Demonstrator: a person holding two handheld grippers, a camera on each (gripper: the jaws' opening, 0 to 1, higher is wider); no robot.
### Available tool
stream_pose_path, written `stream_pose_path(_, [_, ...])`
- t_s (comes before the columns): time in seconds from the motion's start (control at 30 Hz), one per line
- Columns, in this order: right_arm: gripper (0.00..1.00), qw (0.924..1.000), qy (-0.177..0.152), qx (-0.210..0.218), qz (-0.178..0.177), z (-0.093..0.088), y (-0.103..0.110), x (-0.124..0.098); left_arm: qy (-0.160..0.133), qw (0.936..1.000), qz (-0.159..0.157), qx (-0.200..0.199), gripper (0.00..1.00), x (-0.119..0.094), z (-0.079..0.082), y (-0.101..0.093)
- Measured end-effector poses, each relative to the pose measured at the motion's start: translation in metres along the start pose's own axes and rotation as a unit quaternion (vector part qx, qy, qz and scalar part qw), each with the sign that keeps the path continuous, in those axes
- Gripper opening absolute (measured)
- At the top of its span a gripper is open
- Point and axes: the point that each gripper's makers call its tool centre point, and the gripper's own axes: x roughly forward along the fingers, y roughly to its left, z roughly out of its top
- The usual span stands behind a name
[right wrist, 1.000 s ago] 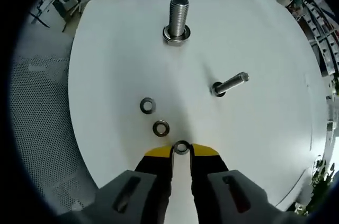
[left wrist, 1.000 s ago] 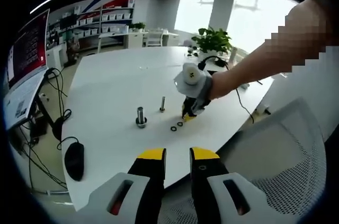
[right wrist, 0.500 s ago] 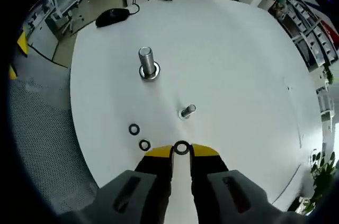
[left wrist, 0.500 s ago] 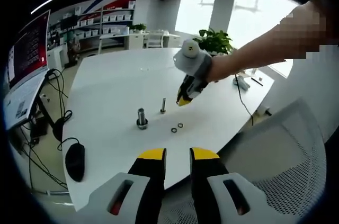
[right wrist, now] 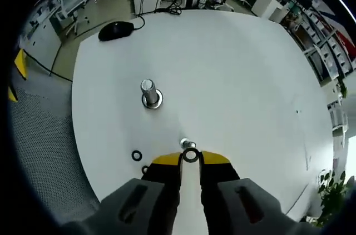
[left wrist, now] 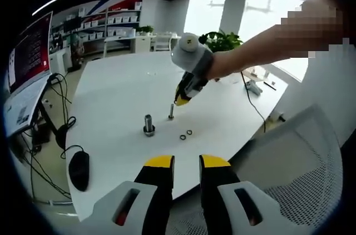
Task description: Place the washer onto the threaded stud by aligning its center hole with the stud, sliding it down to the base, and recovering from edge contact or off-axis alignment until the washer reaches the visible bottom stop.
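Left gripper view first: my left hand-held gripper (left wrist: 186, 163) is parked back off the table (left wrist: 122, 79) edge, jaws slightly apart, gripping nothing. My right hand-held gripper (left wrist: 182, 99) hangs just above the thin stud (left wrist: 171, 111).

Right gripper view: the jaws pinch the washer (right wrist: 191, 156) by its rim so the hole's clear, right over the stud (right wrist: 188, 144). Looks roughly lined up, not threaded yet. Spare washers (right wrist: 137, 155) lie nearby.
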Motion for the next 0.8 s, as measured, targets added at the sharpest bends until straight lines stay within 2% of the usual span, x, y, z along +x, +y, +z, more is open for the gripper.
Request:
stream_pose_path(0.17, [0.14, 0.9999, 0.0, 0.014, -0.005, 0.002, -0.006, 0.007, -0.001, 1.0, 0.004, 0.001, 0.15, -0.001, 0.001, 0.001])
stream_pose_path(0.5, [0.14, 0.9998, 0.006, 0.016, 0.0, 0.004, 0.0, 0.008, -0.001, 1.0, 0.004, 0.001, 0.15, -0.001, 0.001, 0.002])
stream_pose_path(0.6, [0.14, 0.9998, 0.017, 0.013, 0.005, 0.002, -0.006, 0.017, 0.001, 1.0, 0.004, 0.001, 0.15, 0.0, 0.0, 0.002])
stream_pose_path(0.8, [0.14, 0.9993, 0.03, 0.016, 0.015, -0.002, 0.0, 0.025, 0.001, 1.0, 0.003, 0.001, 0.15, 0.0, 0.0, 0.001])
